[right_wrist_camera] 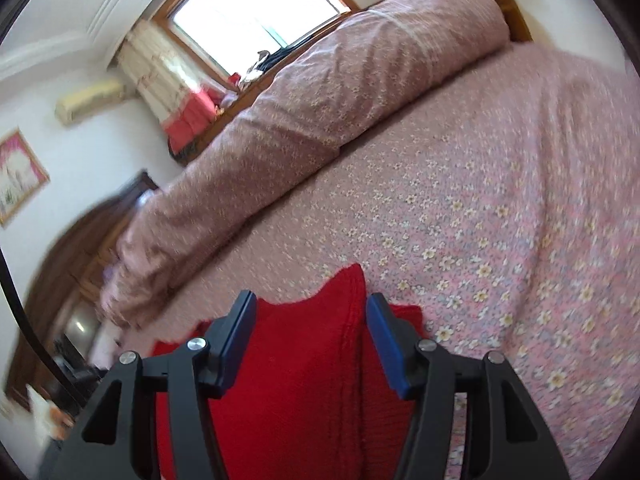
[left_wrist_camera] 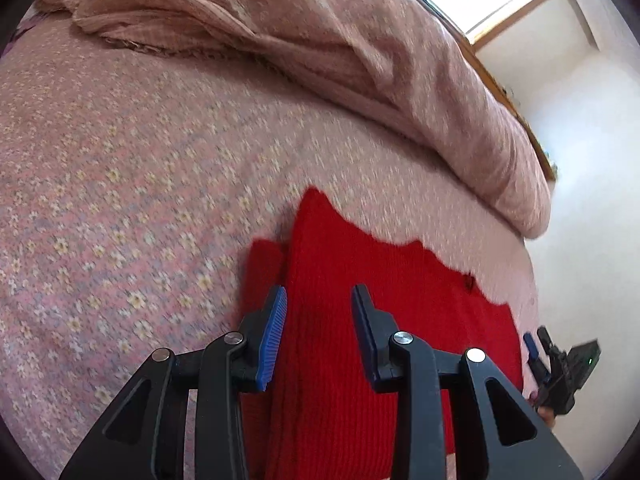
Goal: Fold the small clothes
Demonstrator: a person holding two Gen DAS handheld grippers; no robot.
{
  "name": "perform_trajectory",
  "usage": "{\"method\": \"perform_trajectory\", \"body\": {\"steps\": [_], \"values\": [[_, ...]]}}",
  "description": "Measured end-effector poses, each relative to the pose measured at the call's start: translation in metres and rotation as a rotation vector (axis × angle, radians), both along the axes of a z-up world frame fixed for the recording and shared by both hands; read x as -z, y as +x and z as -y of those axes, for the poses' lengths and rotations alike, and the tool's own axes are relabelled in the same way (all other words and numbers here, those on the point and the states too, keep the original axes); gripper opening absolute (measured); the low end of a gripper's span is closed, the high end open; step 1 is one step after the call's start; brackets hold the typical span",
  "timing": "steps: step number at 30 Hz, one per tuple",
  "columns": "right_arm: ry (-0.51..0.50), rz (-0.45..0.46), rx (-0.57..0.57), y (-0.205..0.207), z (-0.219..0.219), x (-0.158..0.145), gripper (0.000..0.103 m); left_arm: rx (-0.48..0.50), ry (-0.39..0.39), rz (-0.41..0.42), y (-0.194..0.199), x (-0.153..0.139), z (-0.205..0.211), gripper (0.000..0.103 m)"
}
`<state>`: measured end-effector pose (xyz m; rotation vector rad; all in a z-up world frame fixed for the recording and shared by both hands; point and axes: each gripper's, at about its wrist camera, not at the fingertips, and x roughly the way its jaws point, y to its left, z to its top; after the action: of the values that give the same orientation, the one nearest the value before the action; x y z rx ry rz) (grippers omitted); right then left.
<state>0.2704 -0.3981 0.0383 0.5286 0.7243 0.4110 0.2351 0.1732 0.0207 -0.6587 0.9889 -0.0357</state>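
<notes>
Black linkage arms and blue pads of the left hand-held gripper point(left_wrist_camera: 319, 336) fill the bottom of the left wrist view, jaws standing apart with nothing pinched; the red knit garment point(left_wrist_camera: 340, 320) lies flat beneath the gap. The right hand-held gripper point(right_wrist_camera: 311, 344) looks the same in its own view: jaws spread wide, a raised fold of the red knit showing between them but no pad pressing on it. The right tool also shows small at the right edge of the left view, just beside the garment's edge.

By size, the bed point(left_wrist_camera: 120, 160) comes first, covered in a pink sheet with small daisy-like flowers. A rolled quilt point(left_wrist_camera: 440, 92) in a matching print lies along its far side, well apart from the garment. A window point(right_wrist_camera: 256, 12) lights the room behind it.

The red garment sits on the sheet at the near edge of the bed, right below both tools. It is a thick ribbed knit, bright red, with a wavy far edge. At least one fold seems made: a layered edge runs lengthwise along its left side in the left view, and a narrower red flap point(left_wrist_camera: 262, 272) pokes out beside it. The right view shows a ridge where layers stack.

My reading is that the folding is partway, both tools having let go. Further folds likely remain, since the piece looks long and its far edge uneven.
</notes>
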Motion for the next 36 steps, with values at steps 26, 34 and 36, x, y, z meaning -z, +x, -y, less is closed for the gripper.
{"method": "perform_trajectory", "body": {"steps": [26,34,36], "values": [[-0.3,-0.019,-0.12,-0.007,-0.032,0.013,0.011,0.032,0.253,0.0,-0.032,0.011,0.046,0.005],[-0.306,0.059,-0.049,-0.006,-0.035,0.002,0.01,0.023,0.24,0.009,-0.034,0.006,0.039,0.004],[-0.312,0.084,-0.043,-0.006,-0.038,-0.003,0.01,0.02,0.24,0.018,-0.036,0.003,0.037,0.004]]}}
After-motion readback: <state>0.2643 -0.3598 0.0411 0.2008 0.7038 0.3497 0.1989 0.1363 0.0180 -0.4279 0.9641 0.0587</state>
